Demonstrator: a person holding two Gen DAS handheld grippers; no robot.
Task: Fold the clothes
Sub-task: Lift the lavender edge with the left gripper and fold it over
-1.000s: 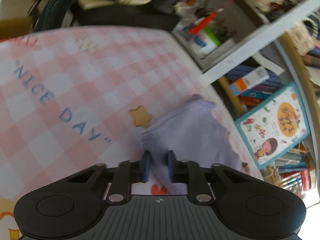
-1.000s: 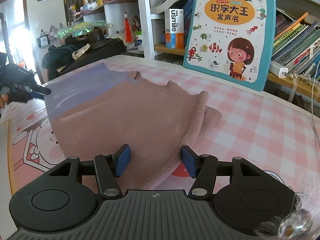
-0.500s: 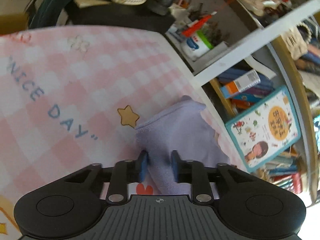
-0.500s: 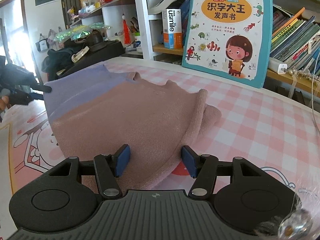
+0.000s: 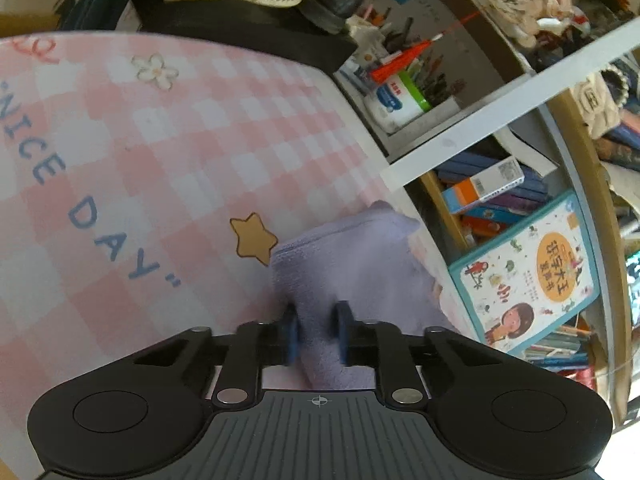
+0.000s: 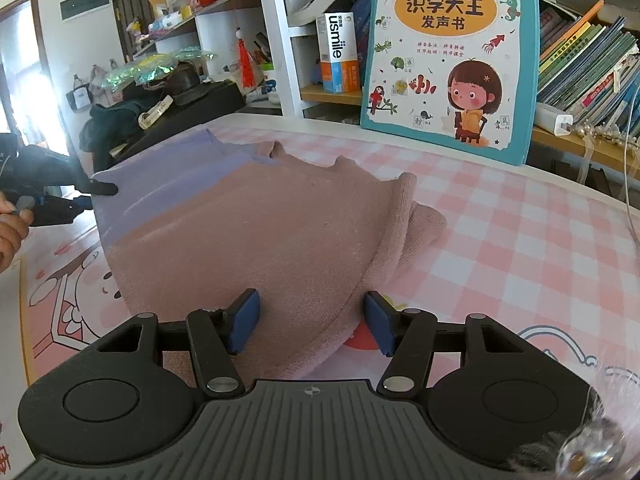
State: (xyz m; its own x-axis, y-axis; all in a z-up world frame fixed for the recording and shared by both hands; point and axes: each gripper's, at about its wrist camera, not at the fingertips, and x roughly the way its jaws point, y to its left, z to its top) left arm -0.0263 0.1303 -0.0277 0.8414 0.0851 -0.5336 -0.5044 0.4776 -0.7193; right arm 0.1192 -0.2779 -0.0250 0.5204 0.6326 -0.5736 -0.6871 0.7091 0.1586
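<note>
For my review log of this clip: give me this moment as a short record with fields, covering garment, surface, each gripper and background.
garment: pink and lilac sweater, lying flat
surface: pink checked mat
left gripper: jaws closing on the lilac edge
right gripper: open above the pink hem, not gripping
background: picture book standing against the shelves

My left wrist view close over the lilac end of the garment (image 5: 356, 264), tilted down, my right wrist view low at its pink hem, both catching the picture book (image 6: 448, 56).
</note>
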